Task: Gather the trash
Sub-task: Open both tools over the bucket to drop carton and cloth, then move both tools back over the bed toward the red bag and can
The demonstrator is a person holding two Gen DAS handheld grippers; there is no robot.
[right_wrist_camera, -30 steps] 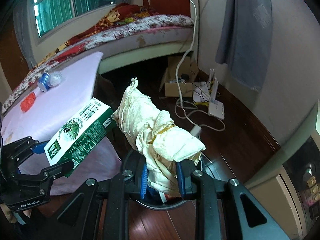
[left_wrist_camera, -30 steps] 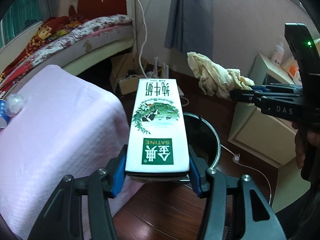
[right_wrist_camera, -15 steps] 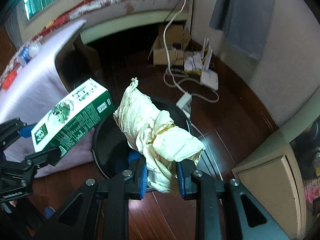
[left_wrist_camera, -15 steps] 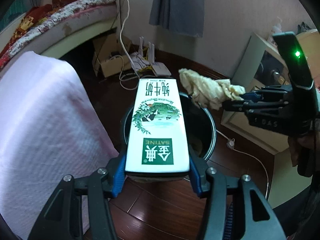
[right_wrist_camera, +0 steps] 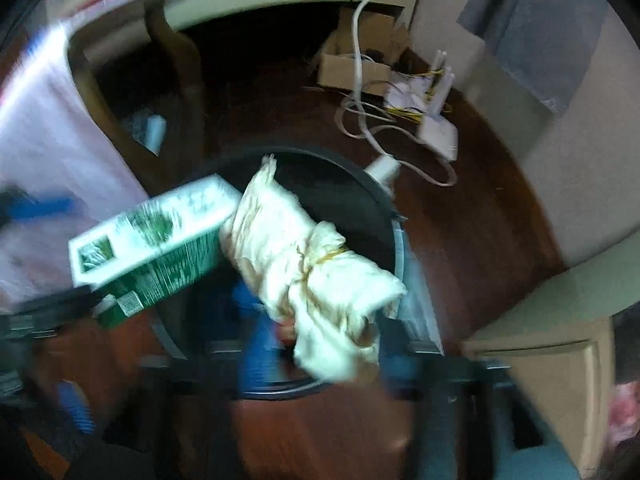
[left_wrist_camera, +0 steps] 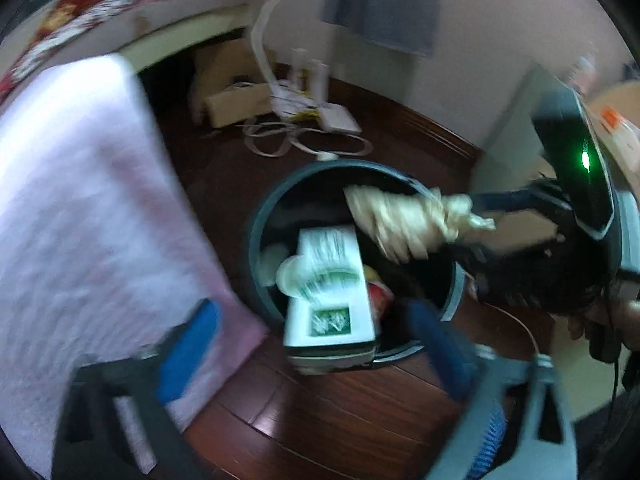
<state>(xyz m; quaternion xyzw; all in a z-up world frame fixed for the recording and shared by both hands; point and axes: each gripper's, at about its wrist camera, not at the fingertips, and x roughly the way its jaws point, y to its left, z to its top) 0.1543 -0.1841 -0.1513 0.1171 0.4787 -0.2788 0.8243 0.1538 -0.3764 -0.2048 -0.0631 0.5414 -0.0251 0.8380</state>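
A dark round bin (left_wrist_camera: 256, 236) stands on the wooden floor below both grippers. My left gripper (left_wrist_camera: 316, 344) is opening, its blue pads wide apart and clear of the white and green milk carton (left_wrist_camera: 332, 292). The carton tips loose into the bin's mouth. In the right wrist view the carton (right_wrist_camera: 152, 236) hangs over the bin's left rim (right_wrist_camera: 396, 248). My right gripper (right_wrist_camera: 328, 360) is opening too. A cream cloth bundle (right_wrist_camera: 316, 268), tied with a yellow band, sits loose between its blurred fingers above the bin. From the left wrist, the bundle (left_wrist_camera: 400, 224) shows at the right gripper's (left_wrist_camera: 480, 228) tips.
A table under a pink cloth (left_wrist_camera: 80, 200) stands close to the left of the bin. A cardboard box (right_wrist_camera: 352, 68), white cables (right_wrist_camera: 360, 120) and a router (right_wrist_camera: 436, 136) lie on the floor behind. A beige cabinet (right_wrist_camera: 540, 348) is at the right, a bed (left_wrist_camera: 120, 8) at the back.
Both grippers have sunk lower over the bin and opened their jaws. The carton has left the left pads and tips into the bin. The bundle has come loose from the right pads.
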